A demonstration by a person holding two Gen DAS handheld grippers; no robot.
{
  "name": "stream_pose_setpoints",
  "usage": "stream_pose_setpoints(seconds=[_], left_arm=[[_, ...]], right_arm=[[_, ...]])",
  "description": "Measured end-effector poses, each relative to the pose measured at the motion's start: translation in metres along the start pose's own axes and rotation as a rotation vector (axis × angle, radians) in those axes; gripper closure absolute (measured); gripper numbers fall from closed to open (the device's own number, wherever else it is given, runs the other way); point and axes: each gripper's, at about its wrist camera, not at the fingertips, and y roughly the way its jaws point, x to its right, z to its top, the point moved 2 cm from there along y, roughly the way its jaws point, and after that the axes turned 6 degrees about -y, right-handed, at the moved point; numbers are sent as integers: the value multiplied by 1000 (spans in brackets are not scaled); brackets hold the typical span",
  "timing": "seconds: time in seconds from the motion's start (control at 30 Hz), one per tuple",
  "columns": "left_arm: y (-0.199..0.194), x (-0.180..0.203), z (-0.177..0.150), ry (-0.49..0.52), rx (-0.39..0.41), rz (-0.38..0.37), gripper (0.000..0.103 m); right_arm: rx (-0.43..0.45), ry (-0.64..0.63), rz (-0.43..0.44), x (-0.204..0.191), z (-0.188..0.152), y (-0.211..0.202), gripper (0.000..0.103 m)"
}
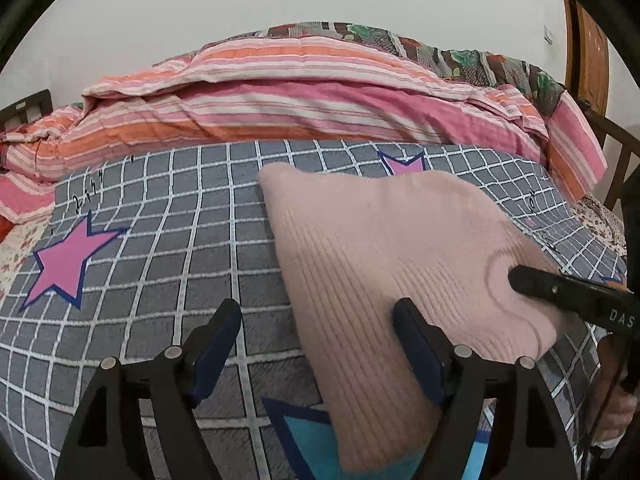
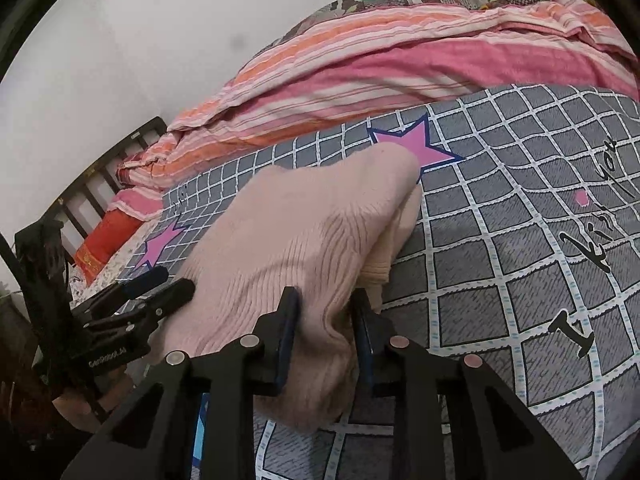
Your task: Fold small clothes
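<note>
- The grey checked sheet (image 1: 160,240) with white grid lines and pink stars covers the bed; everything below is placed against it.
- A striped pink and orange quilt (image 1: 304,92) lies bunched along the far edge of the sheet, with a floral blanket (image 1: 440,52) behind it.
- The pink ribbed sweater (image 1: 384,264) lies on the sheet, folded into a long shape; in the left wrist view its long axis runs from the near edge of the sheet, by a blue star, away toward the quilt, and its far end partly covers a pink star (image 2: 420,144).
- In the right wrist view a second layer of the knit shows under the sweater's right side.
- The left gripper (image 1: 316,320) is spread wide over the sheet; its right finger rests on or just above the sweater's left portion and its left finger stands over bare sheet, clasping nothing.
- The right gripper (image 2: 326,300) is nearly closed, pinching a raised ridge of the sweater's near right edge between its fingers, the fabric bulging up between the pads.
</note>
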Motion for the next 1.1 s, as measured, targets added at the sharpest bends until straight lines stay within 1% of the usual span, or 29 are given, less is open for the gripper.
stream_pose_setpoints(seconds=[0.1,0.23,0.3,0.33,0.4,0.5,0.6,0.7,0.77,0.8,0.83,0.87,0.9,0.97,1.0,1.07,1.1], left_arm=[[-1,-3,-6,-19,-13,-19,23],[-7,-12,-16,-46,-9,-80,24],[-13,-17,-20,-56,2,-110,24],[-17,-19,-23,-65,6,-125,24],[-22,-22,-27,-76,6,-145,24],[-27,-22,-31,-53,4,-128,24],[-32,-22,-30,-50,16,-128,24],[-28,-16,-26,-52,8,-137,26],[-22,-8,-26,-49,-19,-169,26],[-16,-1,-29,-36,-44,-197,26],[-12,3,-31,-26,-56,-203,25],[-8,7,-34,-17,-63,-191,25],[-8,7,-35,-16,-59,-185,26],[-15,2,-29,-37,-34,-218,26],[-19,-2,-24,-55,-8,-230,26],[-22,-9,-12,-81,32,-220,26],[-19,-13,-3,-89,38,-200,26]], right_arm=[[2,0,-4,1,-1,2,76],[24,-47,0,-4,0,-6,88],[70,-35,15,3,4,-20,94],[67,-27,9,6,5,-21,98],[30,-19,-21,10,2,-14,98],[17,-68,-50,2,0,-11,98],[30,-80,-34,-3,5,-17,96],[29,-31,-3,0,7,-14,90],[35,-27,-7,0,8,-12,88],[39,-22,-11,1,10,-11,88],[43,-17,-12,2,11,-11,85],[47,-13,-13,3,13,-11,83],[50,-12,-19,4,15,-10,81],[60,-18,-36,4,18,-10,76],[66,-20,-42,5,21,-9,74],[71,-17,-45,6,26,-6,71],[70,-12,-47,7,31,-3,71]])
